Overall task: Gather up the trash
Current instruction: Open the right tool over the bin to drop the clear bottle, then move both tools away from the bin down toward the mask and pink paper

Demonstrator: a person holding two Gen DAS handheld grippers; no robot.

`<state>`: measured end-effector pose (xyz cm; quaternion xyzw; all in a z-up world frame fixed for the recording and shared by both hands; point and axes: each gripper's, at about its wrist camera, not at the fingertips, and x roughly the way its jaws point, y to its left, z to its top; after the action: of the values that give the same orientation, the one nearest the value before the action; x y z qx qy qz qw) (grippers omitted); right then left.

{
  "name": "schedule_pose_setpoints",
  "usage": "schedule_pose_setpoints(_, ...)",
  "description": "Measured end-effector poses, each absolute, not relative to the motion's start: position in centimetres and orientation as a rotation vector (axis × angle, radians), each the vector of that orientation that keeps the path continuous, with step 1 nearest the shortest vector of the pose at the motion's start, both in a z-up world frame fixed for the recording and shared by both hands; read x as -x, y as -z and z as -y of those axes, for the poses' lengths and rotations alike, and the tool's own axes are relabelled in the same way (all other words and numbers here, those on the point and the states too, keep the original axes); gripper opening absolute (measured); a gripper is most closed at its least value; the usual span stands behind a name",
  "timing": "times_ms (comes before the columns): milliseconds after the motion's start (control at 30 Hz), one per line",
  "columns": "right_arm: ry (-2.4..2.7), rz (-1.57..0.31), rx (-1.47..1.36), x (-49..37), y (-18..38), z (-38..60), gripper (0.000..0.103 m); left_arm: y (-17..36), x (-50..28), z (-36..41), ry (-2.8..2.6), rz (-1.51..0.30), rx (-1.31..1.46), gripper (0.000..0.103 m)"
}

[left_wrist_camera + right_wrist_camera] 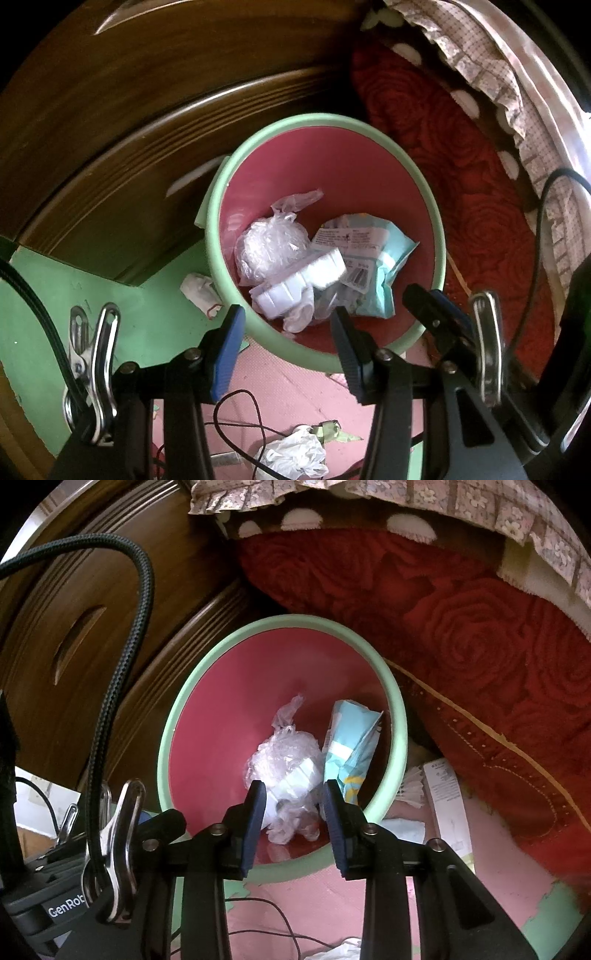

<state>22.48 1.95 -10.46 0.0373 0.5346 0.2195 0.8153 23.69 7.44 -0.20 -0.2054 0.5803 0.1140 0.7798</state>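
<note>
Sitting on the floor mat (66, 280) with the wooden cabinet (110, 110) behind-left and the hanging bedcover (461, 166) off to the right: the bin (424, 177). Lying inside it: a knotted plastic bag (266, 243) on the left, a wipes packet (384, 266) leaning right of that. Resting just outside the bin's left rim: a crumpled scrap (199, 291). Hovering above the near rim: both grippers, left gripper (284, 325), right gripper (293, 801).

One bin (436, 229) stands on the floor. Inside it lie one knotted clear plastic bag (271, 243), one light-blue wrapper (384, 266) and one white ridged plastic piece (299, 284). Outside it, one crumpled white scrap (199, 290) and one crumpled white bag (295, 456) lie on the floor.
</note>
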Motion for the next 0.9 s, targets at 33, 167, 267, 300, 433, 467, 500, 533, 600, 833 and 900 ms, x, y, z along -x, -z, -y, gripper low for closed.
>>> schedule_pose_setpoints(33, -0.471, -1.141, -0.078, -22.4, 10.4, -2.0, 0.033, 0.2, -23.7, -7.4, -0.246, -1.254, 0.444, 0.051)
schedule_pose_setpoints(167, -0.484, -1.141, -0.071, -22.0, 10.1, -2.0, 0.033, -0.1, -23.4, -7.4, -0.242, -1.249, 0.444, 0.051)
schedule_pose_setpoints(267, -0.492, -1.137, -0.071, -21.8, 9.9, -1.8, 0.033, -0.4, -23.1, -7.3, -0.237, -1.243, 0.444, 0.051)
schedule_pose_setpoints(300, -0.496, -1.136, -0.071, -21.6, 9.8, -1.8, 0.033, -0.5, -23.0, -7.3, -0.236, -1.241, 0.443, 0.051)
schedule_pose_setpoints(433, -0.515, -1.137, -0.063, -21.1, 9.3, -1.8, 0.033, -1.0, -22.5, -7.1, -0.228, -1.239, 0.44, 0.051)
schedule_pose_setpoints(467, -0.516, -1.136, -0.06, -21.0, 9.2, -1.8, 0.033, -1.2, -22.4, -7.1, -0.222, -1.236, 0.439, 0.051)
schedule_pose_setpoints(500, -0.517, -1.134, -0.058, -20.8, 9.0, -1.8, 0.033, -1.3, -22.3, -7.0, -0.22, -1.233, 0.437, 0.051)
schedule_pose_setpoints(533, -0.518, -1.13, -0.057, -20.7, 8.9, -1.8, 0.033, -1.4, -22.3, -6.9, -0.217, -1.23, 0.433, 0.051)
schedule_pose_setpoints(600, -0.521, -1.128, -0.059, -20.4, 8.6, -1.6, 0.033, -1.7, -22.2, -6.8, -0.21, -1.224, 0.427, 0.05)
schedule_pose_setpoints(833, -0.528, -1.141, -0.055, -20.0, 8.4, -0.9, 0.033, -2.0, -21.7, -6.5, -0.199, -1.219, 0.424, 0.05)
schedule_pose_setpoints(900, -0.527, -1.141, -0.041, -19.7, 8.3, -0.7, 0.033, -2.1, -21.5, -6.5, -0.196, -1.219, 0.421, 0.05)
